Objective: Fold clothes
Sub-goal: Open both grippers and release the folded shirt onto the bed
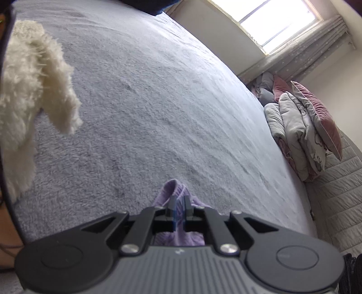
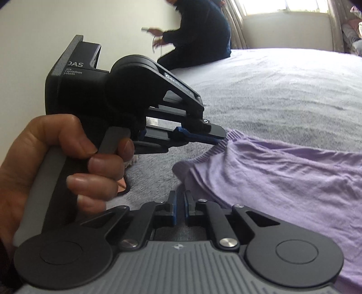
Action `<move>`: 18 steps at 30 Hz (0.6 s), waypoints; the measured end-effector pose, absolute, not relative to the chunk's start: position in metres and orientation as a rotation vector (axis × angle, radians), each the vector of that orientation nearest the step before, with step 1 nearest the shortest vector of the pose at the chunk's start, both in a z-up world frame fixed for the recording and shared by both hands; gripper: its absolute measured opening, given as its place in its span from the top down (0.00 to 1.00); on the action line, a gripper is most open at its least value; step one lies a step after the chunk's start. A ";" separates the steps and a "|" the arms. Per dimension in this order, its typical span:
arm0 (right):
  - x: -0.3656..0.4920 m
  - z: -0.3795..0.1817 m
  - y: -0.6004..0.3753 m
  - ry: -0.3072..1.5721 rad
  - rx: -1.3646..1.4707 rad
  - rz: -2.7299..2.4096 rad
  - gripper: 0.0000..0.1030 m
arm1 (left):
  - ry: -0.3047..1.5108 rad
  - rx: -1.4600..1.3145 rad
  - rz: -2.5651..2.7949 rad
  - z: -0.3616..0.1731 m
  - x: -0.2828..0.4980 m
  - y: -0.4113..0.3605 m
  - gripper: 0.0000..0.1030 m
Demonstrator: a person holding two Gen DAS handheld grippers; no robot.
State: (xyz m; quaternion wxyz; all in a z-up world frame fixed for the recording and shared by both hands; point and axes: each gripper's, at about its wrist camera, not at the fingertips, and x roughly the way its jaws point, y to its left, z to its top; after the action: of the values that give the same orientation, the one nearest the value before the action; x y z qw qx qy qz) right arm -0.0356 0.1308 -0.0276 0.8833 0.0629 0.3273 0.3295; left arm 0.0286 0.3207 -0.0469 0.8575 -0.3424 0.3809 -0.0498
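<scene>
A lilac knit garment (image 2: 271,181) lies spread on the grey fleece bedspread (image 2: 271,90), reaching off the right side of the right wrist view. My left gripper (image 2: 220,139), held by a hand (image 2: 56,158), is shut on the garment's ribbed edge and lifts that corner slightly. In the left wrist view the same gripper (image 1: 179,200) has lilac fabric (image 1: 167,192) bunched between and under its fingers. My right gripper (image 2: 180,200) hovers low over the bedspread just left of the garment. Its jaws are almost together and I see nothing between them.
A white fluffy garment (image 1: 29,90) lies at the left of the bedspread (image 1: 158,101). Folded grey quilts and pink pillows (image 1: 301,126) are stacked at the bed's far right. A person in dark clothes (image 2: 199,34) sits on the far edge, below a window (image 1: 278,20).
</scene>
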 end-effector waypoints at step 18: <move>-0.023 -0.002 -0.041 0.706 0.025 0.381 0.77 | 0.760 -0.476 -0.286 -0.025 0.023 0.209 0.95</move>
State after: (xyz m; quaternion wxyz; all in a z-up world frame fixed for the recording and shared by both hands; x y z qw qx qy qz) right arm -0.0227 -0.0407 -0.0019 0.9205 0.0122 0.3436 0.1855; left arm 0.0228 0.2091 -0.0246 0.8913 -0.2293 0.3661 -0.1376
